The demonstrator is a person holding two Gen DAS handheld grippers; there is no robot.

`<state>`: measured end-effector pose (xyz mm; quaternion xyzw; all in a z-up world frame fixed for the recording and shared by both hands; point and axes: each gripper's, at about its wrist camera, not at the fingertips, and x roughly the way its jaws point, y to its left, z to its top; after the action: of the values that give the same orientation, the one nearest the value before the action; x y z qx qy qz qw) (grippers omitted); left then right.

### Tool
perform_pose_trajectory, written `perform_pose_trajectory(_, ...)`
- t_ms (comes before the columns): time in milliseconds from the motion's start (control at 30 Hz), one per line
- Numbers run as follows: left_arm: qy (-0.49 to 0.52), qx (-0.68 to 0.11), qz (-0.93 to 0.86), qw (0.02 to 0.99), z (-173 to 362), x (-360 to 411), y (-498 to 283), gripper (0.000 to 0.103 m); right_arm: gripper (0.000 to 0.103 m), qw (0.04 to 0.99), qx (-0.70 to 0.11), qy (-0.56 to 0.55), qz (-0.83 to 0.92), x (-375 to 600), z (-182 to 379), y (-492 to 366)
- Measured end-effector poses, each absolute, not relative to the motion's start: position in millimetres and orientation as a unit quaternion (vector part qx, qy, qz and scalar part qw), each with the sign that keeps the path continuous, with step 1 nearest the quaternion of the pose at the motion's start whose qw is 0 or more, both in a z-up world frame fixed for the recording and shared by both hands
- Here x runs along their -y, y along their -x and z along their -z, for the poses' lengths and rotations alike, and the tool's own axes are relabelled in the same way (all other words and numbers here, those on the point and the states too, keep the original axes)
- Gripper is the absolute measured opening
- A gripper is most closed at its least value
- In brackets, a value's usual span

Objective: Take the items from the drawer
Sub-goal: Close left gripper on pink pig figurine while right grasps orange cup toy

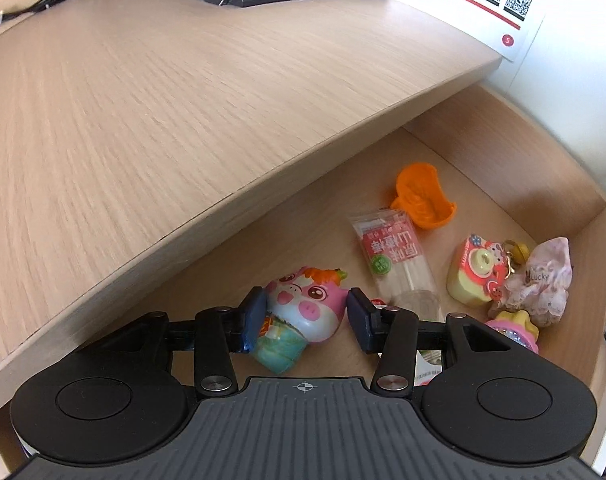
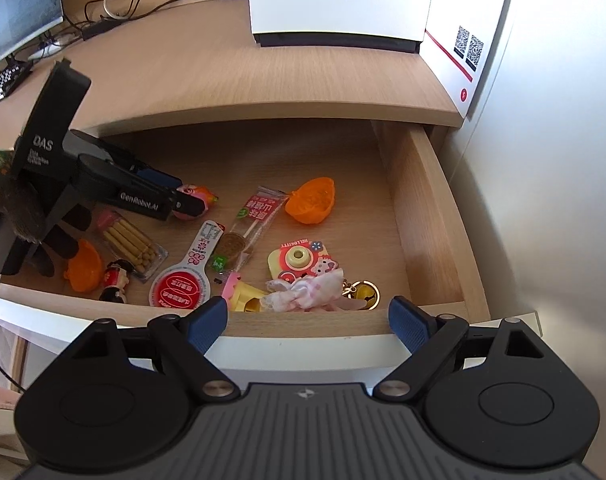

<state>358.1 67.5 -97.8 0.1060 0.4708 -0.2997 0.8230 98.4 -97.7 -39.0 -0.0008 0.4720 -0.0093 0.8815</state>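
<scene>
The left gripper (image 1: pixel 307 322) reaches low into the open drawer (image 2: pixel 423 216), and its blue pads flank a pink pig toy (image 1: pixel 307 308); the left pad touches it, the right one sits just beside its head, so it looks clasped, though not firmly. The toy lies on its side across the gap, its face turned up and away from the gripper, an orange tuft at the far end and a teal base nearer the left pad. Its long axis runs slantwise from the near left to the far right.

Ahead and to the right lie a clear snack packet (image 1: pixel 395 256), an orange plastic shell (image 1: pixel 425 196), a toy camera (image 1: pixel 477 270) and a frilly pink cloth (image 1: pixel 543 280). The desk edge (image 1: pixel 183 120) overhangs the drawer close above and to the left.

The right gripper (image 2: pixel 308 324) hangs spread wide above the drawer's front rim, holding nothing. Beyond it, a white aigo box (image 2: pixel 339 4) stands on the pale wood desk.
</scene>
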Motion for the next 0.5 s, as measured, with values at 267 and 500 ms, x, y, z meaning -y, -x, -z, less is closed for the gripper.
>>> perform_pose_trajectory(267, -0.089, -0.479, 0.276, 0.828, 105, -64, -356, 0.051, 0.094, 0.882, -0.47, -0.007, 0.009, 96, 42, -98)
perform_pose_trajectory(500, -0.109, -0.477, 0.247, 0.836, 101, -70, -354, 0.052, 0.101, 0.878, -0.479, -0.007, 0.005, 93, 45, -99)
